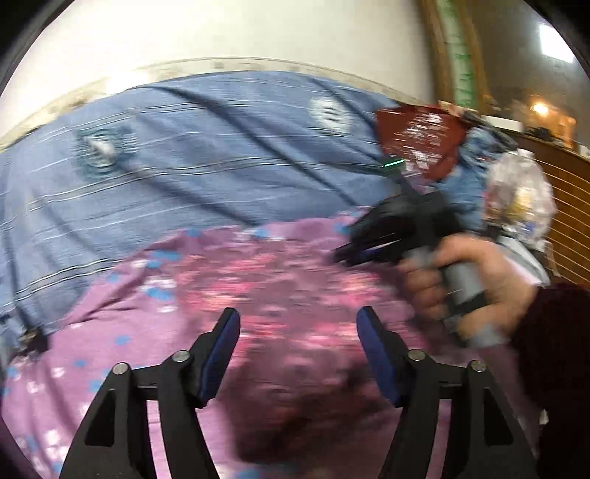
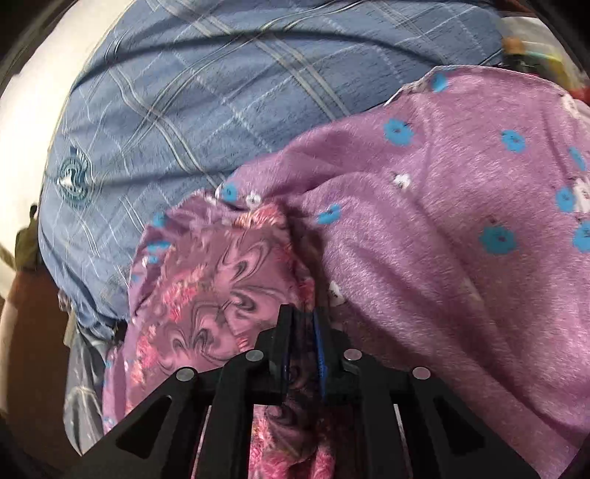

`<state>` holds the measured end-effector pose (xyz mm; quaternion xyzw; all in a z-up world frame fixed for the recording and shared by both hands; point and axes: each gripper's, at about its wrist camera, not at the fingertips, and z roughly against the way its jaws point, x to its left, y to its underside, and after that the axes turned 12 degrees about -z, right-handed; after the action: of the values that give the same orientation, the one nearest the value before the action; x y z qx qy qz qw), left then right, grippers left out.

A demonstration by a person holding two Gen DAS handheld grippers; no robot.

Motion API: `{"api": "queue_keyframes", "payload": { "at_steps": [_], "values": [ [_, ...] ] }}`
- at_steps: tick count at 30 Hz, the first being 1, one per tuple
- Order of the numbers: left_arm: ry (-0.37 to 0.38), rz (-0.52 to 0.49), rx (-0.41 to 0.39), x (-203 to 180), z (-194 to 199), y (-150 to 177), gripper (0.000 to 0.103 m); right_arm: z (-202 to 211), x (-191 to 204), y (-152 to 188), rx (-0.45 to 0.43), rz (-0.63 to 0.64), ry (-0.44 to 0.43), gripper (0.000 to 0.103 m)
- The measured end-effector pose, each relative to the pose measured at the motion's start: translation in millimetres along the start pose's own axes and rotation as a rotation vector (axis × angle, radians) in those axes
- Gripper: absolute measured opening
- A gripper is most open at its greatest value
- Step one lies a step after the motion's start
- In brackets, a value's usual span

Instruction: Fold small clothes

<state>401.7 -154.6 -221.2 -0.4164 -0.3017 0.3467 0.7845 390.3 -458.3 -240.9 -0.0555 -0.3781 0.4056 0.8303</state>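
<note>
Purple garment (image 2: 461, 228) spread over blue checked bedsheet (image 2: 191, 84), lilac side dotted with blue and white flowers, patterned pink swirl side (image 2: 221, 280) showing where a fold turns up near the lower left of the right wrist view. Same garment (image 1: 206, 287) filling the lower half of the left wrist view, heavily blurred, pink floral print across the middle. Right gripper (image 2: 302, 324) pressed together on a bunched edge of the swirl-patterned fabric, cloth visible squeezed between the blue pads and trailing down below them. From the left wrist view, right gripper (image 1: 354, 252) seen at the garment's far right edge, tips low at the cloth, blurred; right hand (image 1: 475, 283) wrapped around its grey handle, dark maroon sleeve (image 1: 556, 331) behind. Left gripper (image 1: 298, 324) spread wide above the garment, blue-padded fingers (image 1: 221, 353) well apart, nothing between them; contact with cloth not determinable through blur. Bedsheet creased, pale stripes crossing, round crest emblem (image 2: 73, 178) printed near its left side; similar emblem (image 1: 101, 147) in the left wrist view. Beyond the sheet's far edge, white wall (image 1: 221, 33). At the far right, red patterned cloth (image 1: 416, 132) lying on bluish fabric, clear plastic bag (image 1: 520, 199) beside it, wooden slatted surface (image 1: 568, 206) behind. Plastic wrapping (image 2: 83, 372) at the bed's lower left edge.
</note>
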Motion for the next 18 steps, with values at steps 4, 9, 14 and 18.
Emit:
{"api": "queue_keyframes", "payload": {
  "at_steps": [4,9,14,18],
  "values": [
    [-0.081,0.167,0.044,45.6,3.2,14.9,0.066,37.5,16.8,0.6,-0.066,0.018,-0.116,0.038],
    [-0.103,0.185,0.162,46.6,-17.3,22.2,0.066,22.1,44.3,18.7,0.063,0.126,-0.118,0.034],
    [-0.093,-0.033,0.346,9.5,-52.9,32.6,0.065,-25.4,31.3,36.3,0.281,0.147,0.06,0.023],
    [-0.07,-0.056,0.341,6.0,-45.6,34.2,0.065,-18.7,27.9,41.7,0.344,0.184,0.077,0.022]
  ]
}}
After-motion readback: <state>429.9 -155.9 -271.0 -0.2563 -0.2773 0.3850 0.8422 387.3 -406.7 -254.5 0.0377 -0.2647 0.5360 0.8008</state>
